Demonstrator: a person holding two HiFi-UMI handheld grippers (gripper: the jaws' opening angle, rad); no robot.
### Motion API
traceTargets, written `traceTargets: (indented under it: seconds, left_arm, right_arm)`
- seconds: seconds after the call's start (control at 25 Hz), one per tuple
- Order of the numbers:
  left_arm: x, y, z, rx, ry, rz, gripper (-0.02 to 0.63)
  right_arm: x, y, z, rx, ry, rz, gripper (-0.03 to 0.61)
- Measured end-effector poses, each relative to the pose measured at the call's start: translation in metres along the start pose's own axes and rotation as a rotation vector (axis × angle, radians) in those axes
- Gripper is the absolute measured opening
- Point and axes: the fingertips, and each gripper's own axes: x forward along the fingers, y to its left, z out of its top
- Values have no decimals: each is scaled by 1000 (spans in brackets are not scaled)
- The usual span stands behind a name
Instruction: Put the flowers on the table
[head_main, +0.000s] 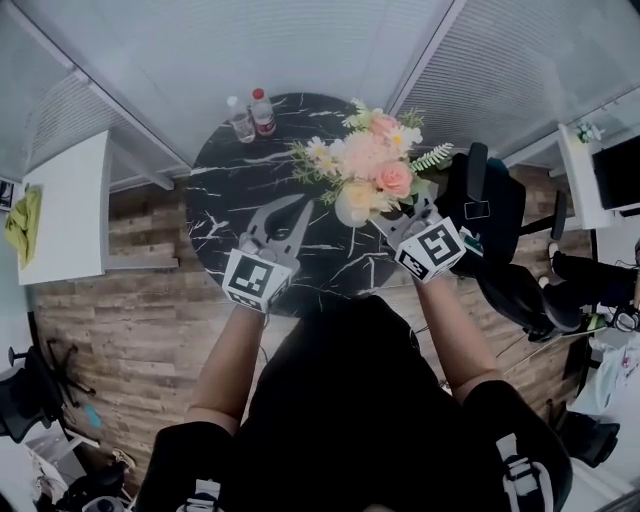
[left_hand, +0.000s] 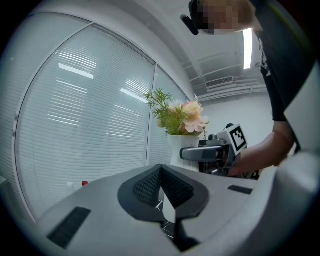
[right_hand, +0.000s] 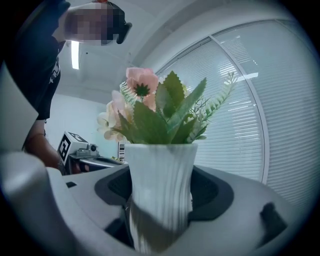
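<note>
As I read the two gripper feeds, my left gripper (left_hand: 160, 171) has its jaws closed tip to tip with nothing between them. My right gripper (right_hand: 161, 190) is clamped on the white ribbed vase (head_main: 353, 205), pads pressed against both sides of its body. Each gripper carries a cube (head_main: 258, 280) with black-and-white square markers. Those patterns are the only print close in, and they hold no letters. White print shows on the black shirt (left_hand: 280, 60) in the gripper views, too distorted for me to read.

The vase stands upright and holds the flowers (head_main: 370, 155): pink and peach blooms, small white daisies and green fern sprigs. From the head view it is over the right part of the round table (head_main: 225, 205), just inside the rim. I cannot tell whether its base touches the top. The left gripper hovers over the near edge, beside the vase and apart from it.

The tabletop is black marble with white veins. At its far edge two bottles stand close together, a clear bottle (head_main: 240, 122) with a white cap and a red-capped bottle (head_main: 263, 112) whose label is too small to read.

Around the table I see a wood-plank floor (head_main: 130, 300), a black office chair (head_main: 490, 205) just to the right, and a white desk (head_main: 70, 210) on the left with a yellow-green cloth (head_main: 22, 225) on it. A dark monitor (head_main: 615, 172) stands at the far right. Slatted blinds (left_hand: 85, 120) behind glass partitions close off the room, and a strip light (left_hand: 247, 47) glows on the ceiling.
</note>
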Motion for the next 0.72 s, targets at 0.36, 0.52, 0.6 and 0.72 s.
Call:
traceTargets:
  seconds: [0.36, 0.52, 0.6, 0.72]
  left_arm:
    - [33, 38, -19, -9, 8, 23, 12]
    - [55, 59, -33, -9, 9, 57, 12]
    - [66, 70, -41, -10, 13, 73, 12]
    - [83, 85, -54, -19, 19, 91, 12]
  right_arm:
    - [36, -37, -24, 0, 1, -21, 336]
    - [56, -64, -40, -12, -9, -23, 336]
    - [67, -76, -48, -17, -15, -19, 336]
    - [83, -93, -62, -26, -14, -15, 336]
